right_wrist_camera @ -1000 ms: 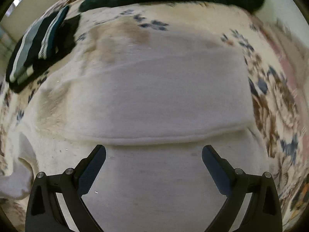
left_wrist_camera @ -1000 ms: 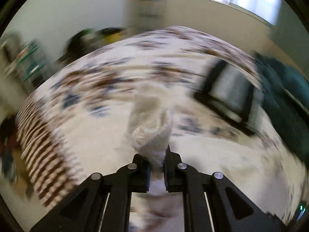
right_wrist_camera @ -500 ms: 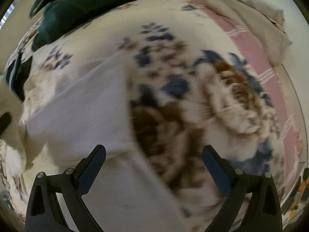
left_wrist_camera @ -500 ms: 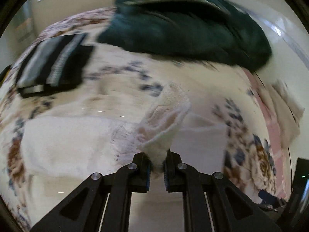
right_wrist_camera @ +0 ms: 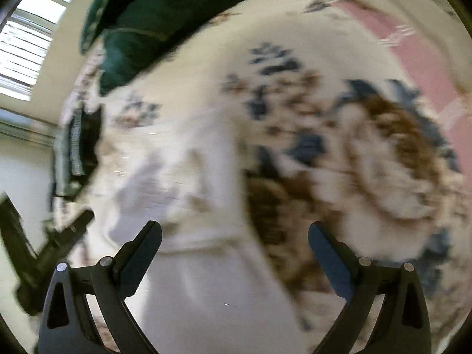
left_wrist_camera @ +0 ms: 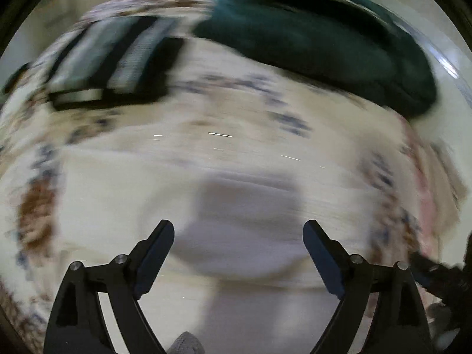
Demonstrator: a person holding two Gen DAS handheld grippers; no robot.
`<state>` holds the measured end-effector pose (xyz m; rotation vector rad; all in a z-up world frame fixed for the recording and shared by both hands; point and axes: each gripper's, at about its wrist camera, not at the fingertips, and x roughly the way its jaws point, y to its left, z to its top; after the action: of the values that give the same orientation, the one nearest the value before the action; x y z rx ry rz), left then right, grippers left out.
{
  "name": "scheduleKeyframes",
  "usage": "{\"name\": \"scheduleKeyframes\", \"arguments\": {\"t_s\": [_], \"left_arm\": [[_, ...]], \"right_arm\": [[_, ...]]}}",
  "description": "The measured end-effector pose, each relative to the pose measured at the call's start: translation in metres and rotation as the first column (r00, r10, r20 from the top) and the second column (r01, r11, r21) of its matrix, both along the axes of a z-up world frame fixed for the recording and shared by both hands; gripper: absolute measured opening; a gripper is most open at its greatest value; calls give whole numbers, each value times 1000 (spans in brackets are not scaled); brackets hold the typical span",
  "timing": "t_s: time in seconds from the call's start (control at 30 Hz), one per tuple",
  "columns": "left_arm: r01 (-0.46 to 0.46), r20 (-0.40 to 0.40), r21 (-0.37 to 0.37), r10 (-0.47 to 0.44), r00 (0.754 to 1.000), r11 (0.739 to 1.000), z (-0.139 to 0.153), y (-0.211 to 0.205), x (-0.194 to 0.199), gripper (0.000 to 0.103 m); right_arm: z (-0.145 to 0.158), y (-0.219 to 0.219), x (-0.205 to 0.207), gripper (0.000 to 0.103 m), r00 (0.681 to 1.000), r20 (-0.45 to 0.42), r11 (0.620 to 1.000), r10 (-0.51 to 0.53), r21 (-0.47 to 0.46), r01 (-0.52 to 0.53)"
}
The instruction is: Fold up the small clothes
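Observation:
A white garment (left_wrist_camera: pixel 242 215) lies flat on the flowered bedspread (left_wrist_camera: pixel 242 109), blurred by motion. My left gripper (left_wrist_camera: pixel 238 236) is open and empty just above it. In the right wrist view the same white garment (right_wrist_camera: pixel 188 183) lies at the left and lower middle. My right gripper (right_wrist_camera: pixel 235 237) is open and empty over its right edge. The left gripper (right_wrist_camera: pixel 56 242) shows at the left of the right wrist view, and the right gripper's tip (left_wrist_camera: pixel 436 274) at the lower right of the left wrist view.
A folded black and grey striped garment (left_wrist_camera: pixel 112 65) lies at the back left of the bed. A dark green blanket (left_wrist_camera: pixel 318 35) is heaped at the back. A pink striped cloth (right_wrist_camera: pixel 419 47) runs along the bed's right side. A window (right_wrist_camera: pixel 26 50) is far left.
My left gripper has opened and let go of the white garment's sleeve, which now lies down on the garment. Both views have swung; the right gripper stays open.

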<state>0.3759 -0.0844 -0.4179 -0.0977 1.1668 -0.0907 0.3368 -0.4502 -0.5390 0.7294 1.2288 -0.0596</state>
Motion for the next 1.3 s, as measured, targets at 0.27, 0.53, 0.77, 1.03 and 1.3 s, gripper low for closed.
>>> {"name": "scheduleKeyframes", "arguments": {"t_s": [0.27,0.53,0.77,1.03,1.3], "left_arm": [[-212,-9,228,220,975,950,-42,129,35,89],[-201,-45,244,218,975,949,-76,140,67,89],[-201,-71,269,228,971,942,-87,142,89,89],[-95,-6,172,98,995,980,-30,93,42,89],[2,-110,204,21,994,979,-93,49,67,91]], "right_arm": [[-56,64,73,59,990,-101,995,103,17,-101],[-20,64,60,6,998,-34,976,46,-211,-53],[-55,49,63,7,979,-201,969,37,-231,-84],[7,87,61,53,998,-36,957,59,-283,-67],[-60,173,119,53,956,-151,918,251,-277,-285]]}}
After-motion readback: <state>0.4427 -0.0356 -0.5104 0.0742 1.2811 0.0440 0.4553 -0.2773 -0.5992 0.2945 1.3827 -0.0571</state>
